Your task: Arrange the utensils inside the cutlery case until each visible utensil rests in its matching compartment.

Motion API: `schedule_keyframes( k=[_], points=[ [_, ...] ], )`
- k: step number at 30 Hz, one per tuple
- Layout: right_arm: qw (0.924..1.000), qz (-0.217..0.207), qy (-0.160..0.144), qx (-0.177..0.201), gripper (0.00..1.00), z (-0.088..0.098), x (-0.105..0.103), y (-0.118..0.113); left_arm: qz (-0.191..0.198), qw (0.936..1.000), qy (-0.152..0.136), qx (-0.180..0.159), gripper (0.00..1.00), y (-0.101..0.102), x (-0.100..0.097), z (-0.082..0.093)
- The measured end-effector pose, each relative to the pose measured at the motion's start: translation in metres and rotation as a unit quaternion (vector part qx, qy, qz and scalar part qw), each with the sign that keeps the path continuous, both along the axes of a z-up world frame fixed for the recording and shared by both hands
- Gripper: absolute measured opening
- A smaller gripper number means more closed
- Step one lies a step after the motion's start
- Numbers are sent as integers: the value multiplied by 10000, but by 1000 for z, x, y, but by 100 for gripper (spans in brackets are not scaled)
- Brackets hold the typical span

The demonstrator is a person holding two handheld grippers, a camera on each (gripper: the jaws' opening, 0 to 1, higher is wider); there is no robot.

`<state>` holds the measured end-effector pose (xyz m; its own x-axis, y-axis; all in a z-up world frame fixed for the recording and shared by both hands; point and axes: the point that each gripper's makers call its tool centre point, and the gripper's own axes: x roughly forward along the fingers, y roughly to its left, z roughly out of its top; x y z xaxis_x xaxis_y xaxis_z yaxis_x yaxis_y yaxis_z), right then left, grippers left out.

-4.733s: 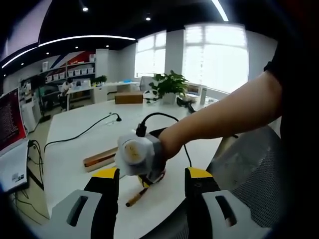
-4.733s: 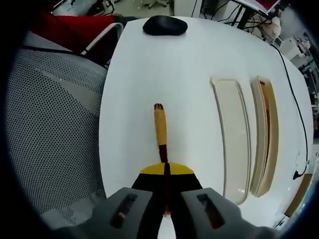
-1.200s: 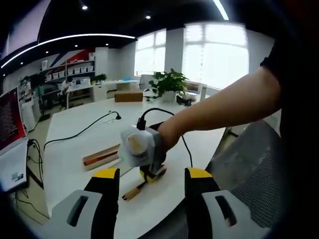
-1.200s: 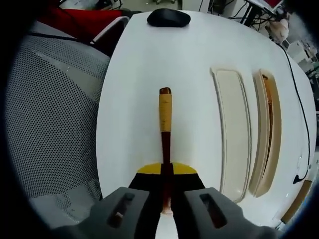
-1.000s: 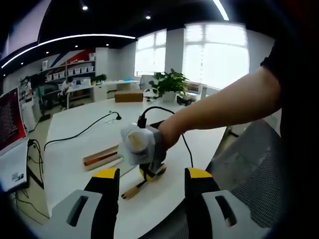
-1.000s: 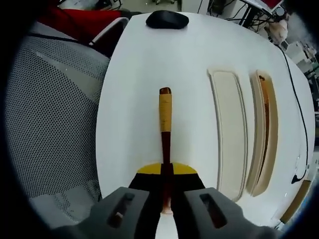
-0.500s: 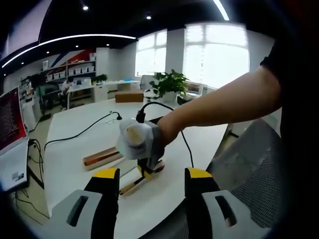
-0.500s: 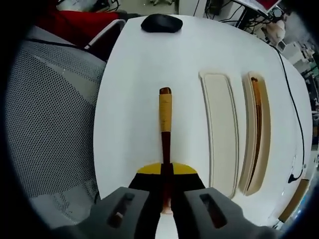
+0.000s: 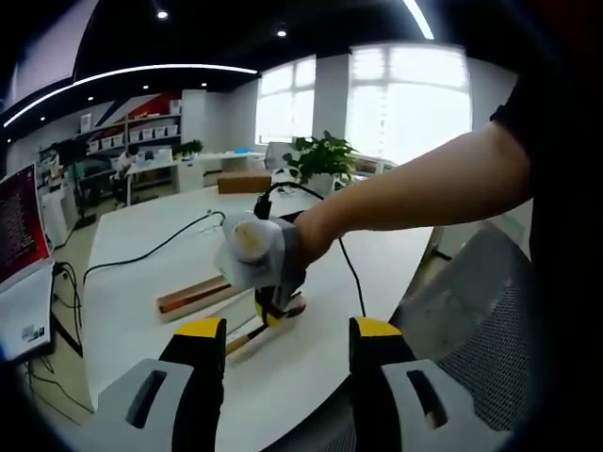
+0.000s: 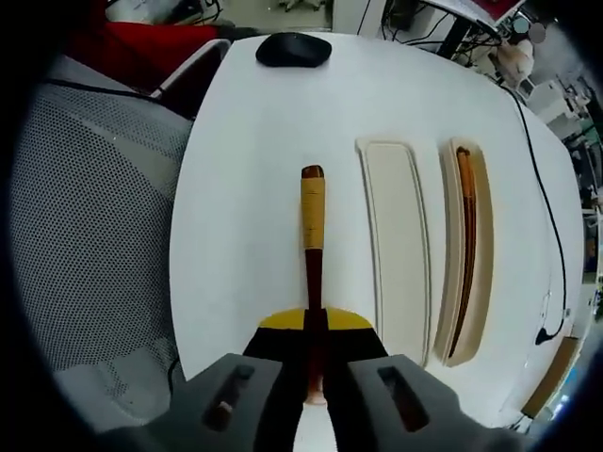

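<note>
Step in hand: transport of a utensil toward the case. The right gripper (image 10: 312, 325), with its yellow-tipped black jaws closed together, clamps the dark blade end of a slim utensil with a dark-brown shaft and a yellow wooden handle (image 10: 312, 218). The utensil projects straight forward from the jaws above the white round-cornered table (image 10: 254, 160), which it does not appear to touch (contact cannot be confirmed from this angle).

The cutlery case lies just beside the utensil. It consists of a cream oblong tray section with nothing in it (image 10: 396, 245) and, beside that, a narrower cream tray section (image 10: 480, 273) that holds a long thin brown stick-shaped utensil (image 10: 465, 245). A black computer mouse (image 10: 293, 49) sits near the far table edge, well apart from the case.

Next move, as judged: shift the held utensil sideways over the vacant section, align it with the section's length, lower it, then part the jaws.

The left gripper (image 9: 287, 339) stands wide open and holds nothing. In its view, the person's forearm (image 9: 415, 193) reaches across to the right gripper, and the yellow-handled utensil is seen over the table.
</note>
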<state>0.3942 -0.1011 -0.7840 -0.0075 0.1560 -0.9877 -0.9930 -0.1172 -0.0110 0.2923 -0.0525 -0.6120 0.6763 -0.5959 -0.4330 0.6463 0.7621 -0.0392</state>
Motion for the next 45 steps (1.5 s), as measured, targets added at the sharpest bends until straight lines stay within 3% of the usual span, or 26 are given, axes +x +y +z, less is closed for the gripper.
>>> schedule_keyframes(
  k=[45],
  points=[
    [9988, 78, -478, -50, 1, 26, 44, -7, 1, 10000, 22, -35, 54, -1, 0, 0]
  ],
)
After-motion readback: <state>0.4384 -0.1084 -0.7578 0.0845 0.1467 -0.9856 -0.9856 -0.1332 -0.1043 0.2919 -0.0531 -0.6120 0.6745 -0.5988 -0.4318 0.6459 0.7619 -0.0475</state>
